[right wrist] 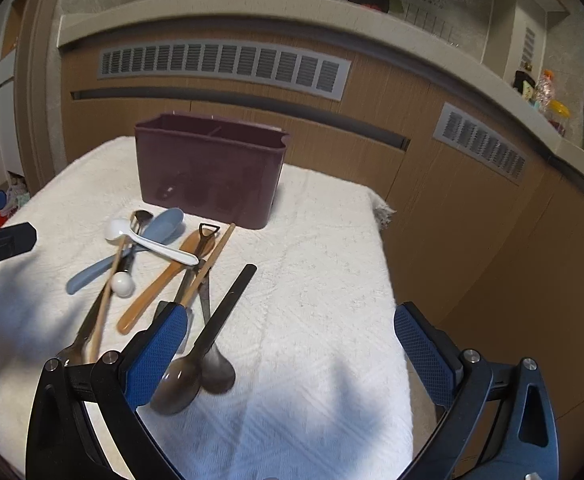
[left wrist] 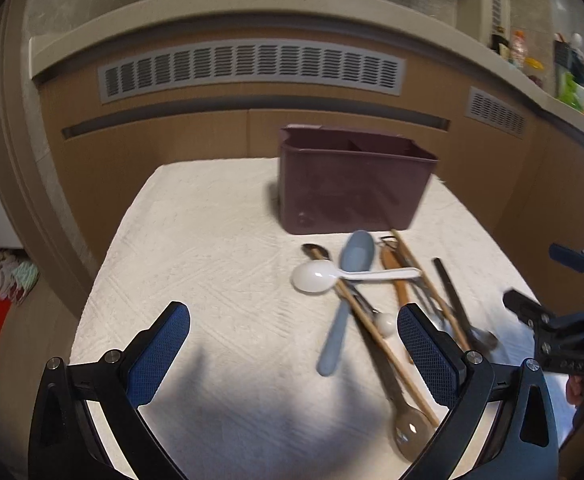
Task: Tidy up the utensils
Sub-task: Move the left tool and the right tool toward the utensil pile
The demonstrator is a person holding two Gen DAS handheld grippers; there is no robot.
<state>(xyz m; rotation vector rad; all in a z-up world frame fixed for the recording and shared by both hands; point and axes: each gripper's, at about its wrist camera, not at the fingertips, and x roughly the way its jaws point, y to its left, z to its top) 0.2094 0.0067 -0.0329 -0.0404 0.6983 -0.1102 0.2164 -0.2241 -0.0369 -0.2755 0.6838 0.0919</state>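
Observation:
A dark maroon utensil holder (left wrist: pixel 351 184) with two compartments stands on a white cloth at the far side; it also shows in the right wrist view (right wrist: pixel 208 172). In front of it lies a loose pile of utensils: a white spoon (left wrist: pixel 315 276) (right wrist: pixel 148 242), a blue-grey spoon (left wrist: pixel 351 280) (right wrist: pixel 132 248), wooden chopsticks (left wrist: pixel 375 332) (right wrist: pixel 208 268), an orange-brown spoon (right wrist: pixel 164 284), a black-handled spoon (right wrist: pixel 208 332) and metal spoons. My left gripper (left wrist: pixel 293 320) is open and empty above the cloth, left of the pile. My right gripper (right wrist: pixel 292 320) is open and empty, right of the pile.
The white cloth (left wrist: pixel 212 248) covers a small table; its right edge (right wrist: pixel 387 280) drops off to the floor. Wooden cabinets with grey vents (left wrist: pixel 252 68) stand behind. The right gripper shows at the right edge of the left view (left wrist: pixel 563 312).

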